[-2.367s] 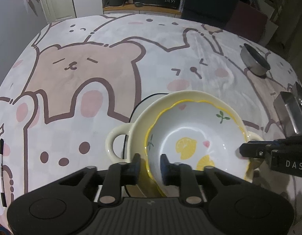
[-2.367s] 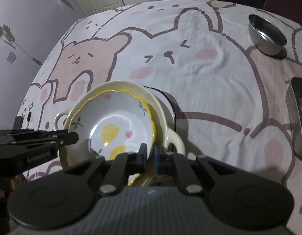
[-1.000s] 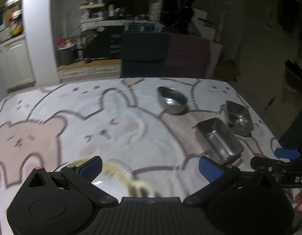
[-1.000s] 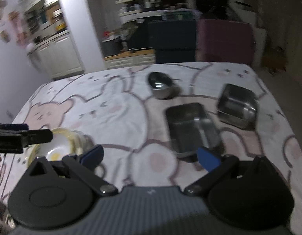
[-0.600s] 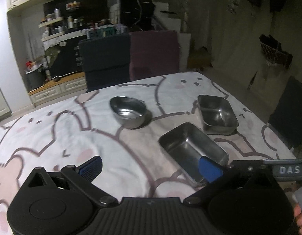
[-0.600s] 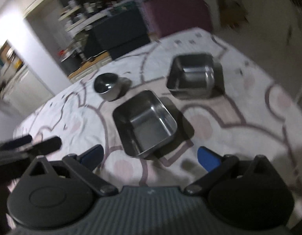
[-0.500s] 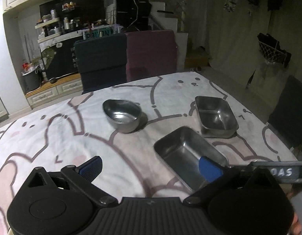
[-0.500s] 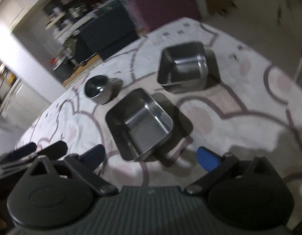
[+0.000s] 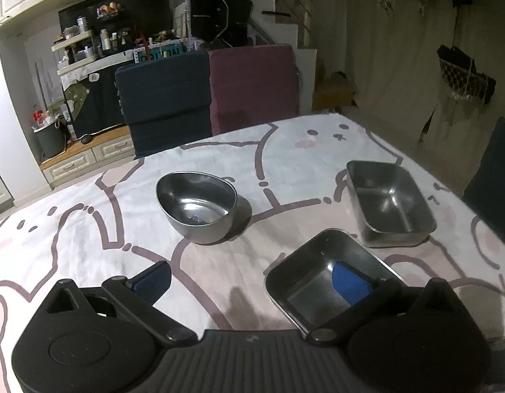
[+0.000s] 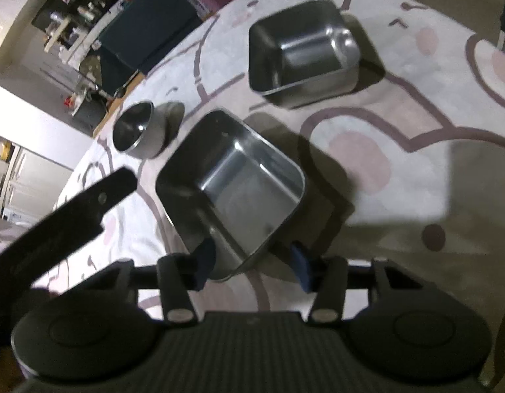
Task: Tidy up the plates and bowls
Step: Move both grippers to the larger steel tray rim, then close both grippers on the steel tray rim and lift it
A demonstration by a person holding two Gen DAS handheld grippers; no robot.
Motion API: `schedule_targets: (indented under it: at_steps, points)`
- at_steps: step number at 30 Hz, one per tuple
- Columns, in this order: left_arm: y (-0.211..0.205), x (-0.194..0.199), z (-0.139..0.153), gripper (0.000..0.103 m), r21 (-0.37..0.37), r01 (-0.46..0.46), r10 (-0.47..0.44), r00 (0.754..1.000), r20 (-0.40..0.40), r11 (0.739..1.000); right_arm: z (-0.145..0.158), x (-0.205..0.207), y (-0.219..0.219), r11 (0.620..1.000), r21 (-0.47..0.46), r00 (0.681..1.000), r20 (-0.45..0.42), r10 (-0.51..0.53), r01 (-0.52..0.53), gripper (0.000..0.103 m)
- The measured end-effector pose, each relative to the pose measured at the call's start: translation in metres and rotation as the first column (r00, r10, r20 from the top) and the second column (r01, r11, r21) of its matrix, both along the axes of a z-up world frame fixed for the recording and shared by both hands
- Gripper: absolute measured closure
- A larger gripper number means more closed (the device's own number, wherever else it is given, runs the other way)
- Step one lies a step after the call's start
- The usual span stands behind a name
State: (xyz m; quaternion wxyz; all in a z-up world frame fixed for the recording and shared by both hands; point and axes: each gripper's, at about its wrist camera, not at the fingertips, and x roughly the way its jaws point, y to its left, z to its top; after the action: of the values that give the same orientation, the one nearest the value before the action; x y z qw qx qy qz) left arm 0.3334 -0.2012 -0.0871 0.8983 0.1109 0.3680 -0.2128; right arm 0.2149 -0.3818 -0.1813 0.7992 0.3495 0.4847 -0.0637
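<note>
A: Right gripper [image 10: 252, 262], fingers?
B: Spread. The two blue pads straddle the near corner of the nearer rectangular steel tray [image 10: 231, 193]: left pad [image 10: 204, 258] over the tray's near-left wall, right pad just outside the near-right wall. Contact cannot be judged; the frame is blurred.

A: Left gripper [image 9: 252, 278]?
B: Fingers wide apart, holding nothing. Its right pad [image 9: 349, 281] sits in front of that tray's interior in the left wrist view; its left pad hangs over bare cloth. In the right wrist view the left gripper's dark body crosses the frame at left, beside the tray.

A: Other vessels?
B: Second rectangular steel tray [image 9: 390, 203], farther and to the right, apart from the first. Round steel bowl [image 9: 198, 206], upright, farther left, apart from both. All appear empty.

A: Surface?
B: Tablecloth [image 9: 301, 160], white with pink and brown cartoon animal outlines, lightly wrinkled.

A: Room beyond?
B: Navy chair [image 9: 164, 98] and maroon chair [image 9: 254, 85] side by side at the far table edge. Behind them, cluttered shelves [image 9: 88, 49] in a wall recess and a low cabinet. Dim light.
</note>
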Motion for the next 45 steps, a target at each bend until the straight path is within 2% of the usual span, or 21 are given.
schedule_targets:
  at_steps: [5,7,12,17,23,26,29,33,36,37,41,45]
  points:
    - [-0.009,0.011,-0.015,0.000,0.054,0.019,-0.019,1.000,0.001,0.998,-0.011,0.008,0.000,0.998,-0.040,0.998,-0.049,0.051,-0.052,0.048]
    - [-0.012,0.014,-0.022,0.000,0.076,0.023,-0.023,1.000,0.004,0.997,-0.010,0.006,-0.002,0.996,-0.045,0.996,-0.047,0.072,-0.074,0.048]
    - [-0.019,0.017,-0.032,0.001,0.113,0.034,-0.034,0.999,-0.001,0.993,-0.002,0.005,-0.004,0.983,-0.126,0.990,-0.045,0.131,-0.136,0.050]
    - [-0.019,0.016,-0.036,0.001,0.154,0.043,-0.042,0.999,-0.008,0.987,0.001,0.003,-0.018,0.972,-0.196,0.991,-0.047,0.123,-0.130,0.050]
    - [-0.013,0.017,-0.046,0.007,0.230,0.050,-0.034,0.997,-0.071,0.972,0.003,0.004,-0.029,0.965,-0.239,0.994,-0.043,0.105,-0.112,0.050]
    - [-0.008,0.016,-0.046,0.008,0.216,0.055,-0.033,0.994,-0.104,0.975,0.005,0.005,-0.035,0.958,-0.266,0.994,-0.038,0.104,-0.111,0.050]
    - [-0.005,0.015,-0.044,0.020,0.184,0.062,-0.038,0.990,-0.134,0.981,0.006,0.008,-0.036,0.948,-0.292,0.992,-0.033,0.123,-0.128,0.050]
    - [-0.002,0.014,-0.042,0.051,0.100,0.067,-0.046,0.980,-0.195,0.993,0.006,0.010,-0.037,0.941,-0.304,0.989,-0.034,0.142,-0.146,0.050]
    - [-0.005,0.011,-0.041,0.068,0.068,0.071,-0.054,0.973,-0.223,0.995,0.008,0.009,-0.035,0.934,-0.311,0.983,-0.023,0.180,-0.178,0.060]
    - [-0.007,0.009,-0.041,0.072,0.065,0.074,-0.057,0.972,-0.227,0.995,0.009,0.009,-0.033,0.933,-0.306,0.981,-0.017,0.193,-0.188,0.067]
    - [-0.008,0.006,-0.041,0.085,0.045,0.068,-0.054,0.965,-0.258,0.997,0.012,0.009,-0.028,0.928,-0.301,0.974,-0.007,0.227,-0.219,0.084]
    - [-0.006,0.004,-0.040,0.086,0.049,0.064,-0.048,0.959,-0.279,0.997,0.016,0.010,-0.024,0.921,-0.303,0.966,0.003,0.257,-0.244,0.090]
